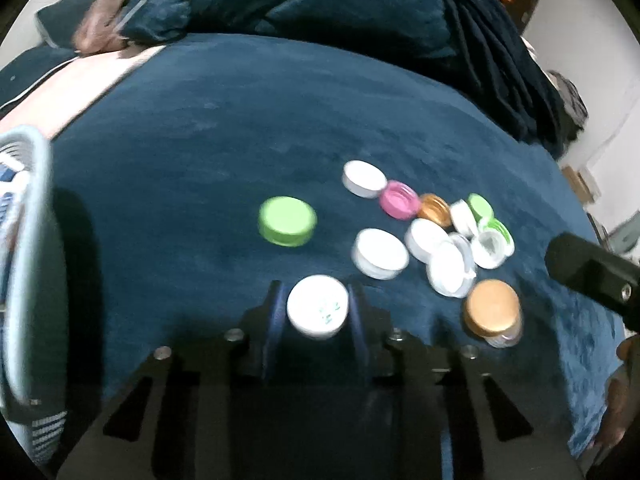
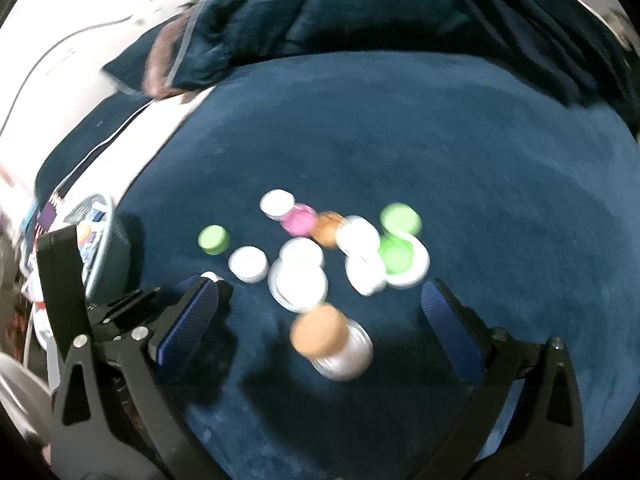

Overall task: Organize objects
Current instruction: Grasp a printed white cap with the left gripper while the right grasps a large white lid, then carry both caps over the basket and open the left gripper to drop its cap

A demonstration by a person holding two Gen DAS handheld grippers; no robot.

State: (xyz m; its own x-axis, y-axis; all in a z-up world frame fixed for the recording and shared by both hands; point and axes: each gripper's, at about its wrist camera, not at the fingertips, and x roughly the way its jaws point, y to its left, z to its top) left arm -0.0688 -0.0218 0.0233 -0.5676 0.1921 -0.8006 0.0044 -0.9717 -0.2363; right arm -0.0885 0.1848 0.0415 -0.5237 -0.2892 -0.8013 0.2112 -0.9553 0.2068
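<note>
A: How many caps lie on the blue blanket [image 1: 240, 128]?

B: Counted from the left wrist view: one loose green cap [image 1: 287, 221] at about ten o'clock from the left gripper [image 1: 318, 307]; a pink cap [image 1: 400, 199]; a gold jar [image 1: 494, 312] at three o'clock. The white ones overlap in the pile, so I cannot count them surely.

A: The claws?

B: The left one's pads press both sides of a white cap [image 1: 318, 306]. The right gripper [image 2: 320, 312] stands wide, holding nothing, the gold jar between its fingers untouched.

A: Room to move?

B: Bare blanket toward twelve o'clock; a grey basket [image 1: 24, 184] at nine o'clock by the edge.
</note>
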